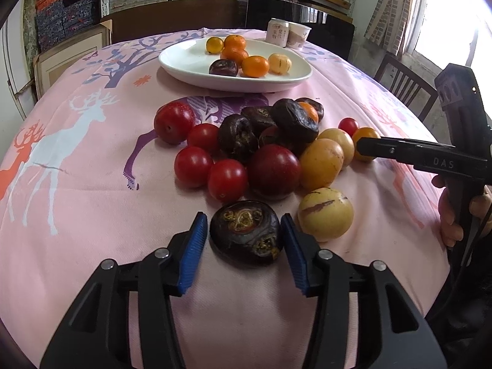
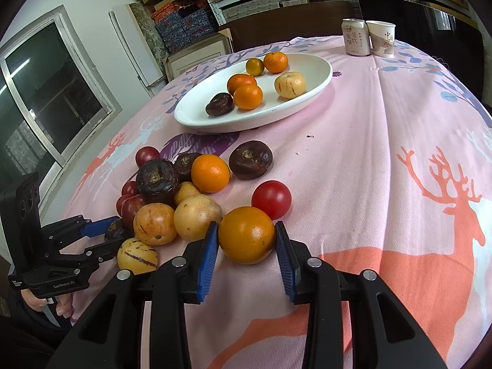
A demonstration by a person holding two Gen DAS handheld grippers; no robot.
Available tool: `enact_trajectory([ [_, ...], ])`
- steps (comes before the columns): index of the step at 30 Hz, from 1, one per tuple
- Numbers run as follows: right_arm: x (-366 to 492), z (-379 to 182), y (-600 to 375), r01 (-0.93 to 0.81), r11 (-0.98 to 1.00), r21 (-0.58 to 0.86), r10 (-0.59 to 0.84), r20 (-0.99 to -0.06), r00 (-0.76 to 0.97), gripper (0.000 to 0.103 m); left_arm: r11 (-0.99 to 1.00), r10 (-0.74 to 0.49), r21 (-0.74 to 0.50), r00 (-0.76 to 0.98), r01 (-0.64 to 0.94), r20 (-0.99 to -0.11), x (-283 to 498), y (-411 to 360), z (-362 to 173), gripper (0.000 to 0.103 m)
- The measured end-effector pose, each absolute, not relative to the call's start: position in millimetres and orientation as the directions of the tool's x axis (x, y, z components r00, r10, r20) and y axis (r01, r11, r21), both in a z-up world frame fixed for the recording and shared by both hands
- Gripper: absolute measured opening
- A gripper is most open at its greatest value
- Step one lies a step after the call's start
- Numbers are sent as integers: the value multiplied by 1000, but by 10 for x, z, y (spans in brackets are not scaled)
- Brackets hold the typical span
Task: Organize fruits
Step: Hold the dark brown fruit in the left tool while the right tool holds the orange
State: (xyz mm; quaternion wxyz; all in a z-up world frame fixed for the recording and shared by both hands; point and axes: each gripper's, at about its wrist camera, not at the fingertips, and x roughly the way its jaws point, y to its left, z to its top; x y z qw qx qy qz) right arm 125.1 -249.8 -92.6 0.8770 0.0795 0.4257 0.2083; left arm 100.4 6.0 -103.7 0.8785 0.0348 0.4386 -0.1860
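Observation:
A dark brown wrinkled fruit lies on the pink cloth between the blue pads of my left gripper. The jaws are open, and a thin gap shows at the left pad. My right gripper is shut on an orange-yellow round fruit that rests on the cloth. A mixed pile sits between the grippers: red tomatoes, dark fruits and yellow striped fruits. Beyond it, a white plate holds several orange fruits, one dark fruit and one pale striped one.
A drink can and a paper cup stand at the table's far edge behind the plate. A wooden chair stands to the right of the table. A hand grips the right tool's handle. Shelves of boxes line the back wall.

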Motion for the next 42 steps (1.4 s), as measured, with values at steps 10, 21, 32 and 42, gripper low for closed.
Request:
enact_trajectory([
  [10, 1246, -928, -2497, -297, 901, 318, 433, -713, 552, 38, 933, -299, -117, 554, 340, -777, 1002, 70, -1033, 44],
  [21, 1243, -910, -2513, -297, 900, 321, 435, -709, 555, 38, 933, -307, -122, 570, 339, -762, 968, 103, -999, 44],
  [32, 1228, -895, -2528, -297, 898, 325, 439, -701, 561, 38, 933, -311, -129, 572, 335, -759, 968, 115, -995, 44],
  [42, 1216, -889, -2540, -298, 896, 329, 443, -696, 565, 38, 932, -322, -144, 579, 333, -749, 963, 144, -976, 44],
])
